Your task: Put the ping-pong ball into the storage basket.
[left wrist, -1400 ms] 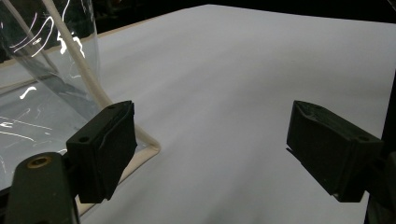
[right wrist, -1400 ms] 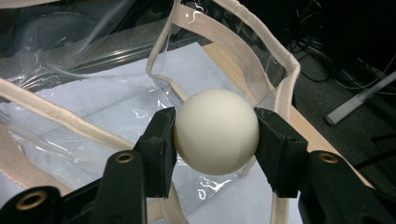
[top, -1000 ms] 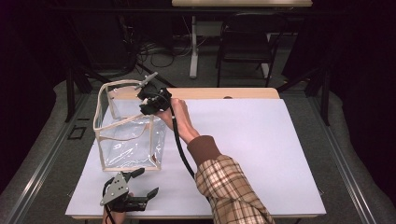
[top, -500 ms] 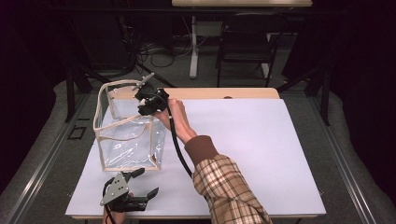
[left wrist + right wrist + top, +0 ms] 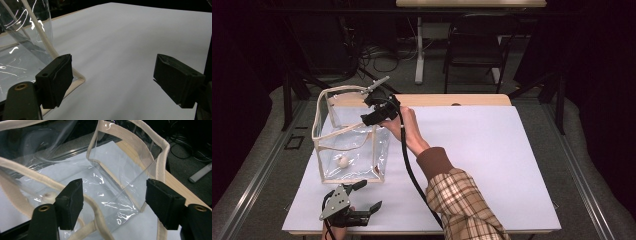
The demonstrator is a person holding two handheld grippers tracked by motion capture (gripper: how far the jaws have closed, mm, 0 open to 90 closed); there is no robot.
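The surface (image 5: 492, 165) carries a clear bag (image 5: 349, 142) at its left. The right gripper (image 5: 371, 107), jaws wide and empty, has edged over the bag's open top. The left gripper (image 5: 357, 202) rests open nearby. A small ball (image 5: 343, 161) lies inside, likely just dropped.

A wooden table (image 5: 482, 100) stood on a grey floor (image 5: 277, 145), almost wholly covered by a white sheet (image 5: 492, 165). A clear plastic bag (image 5: 349, 135) with cream trim stood upright on the sheet's left part, a small pale ball (image 5: 343, 161) lying on its bottom. The sheet's right part lay bare.
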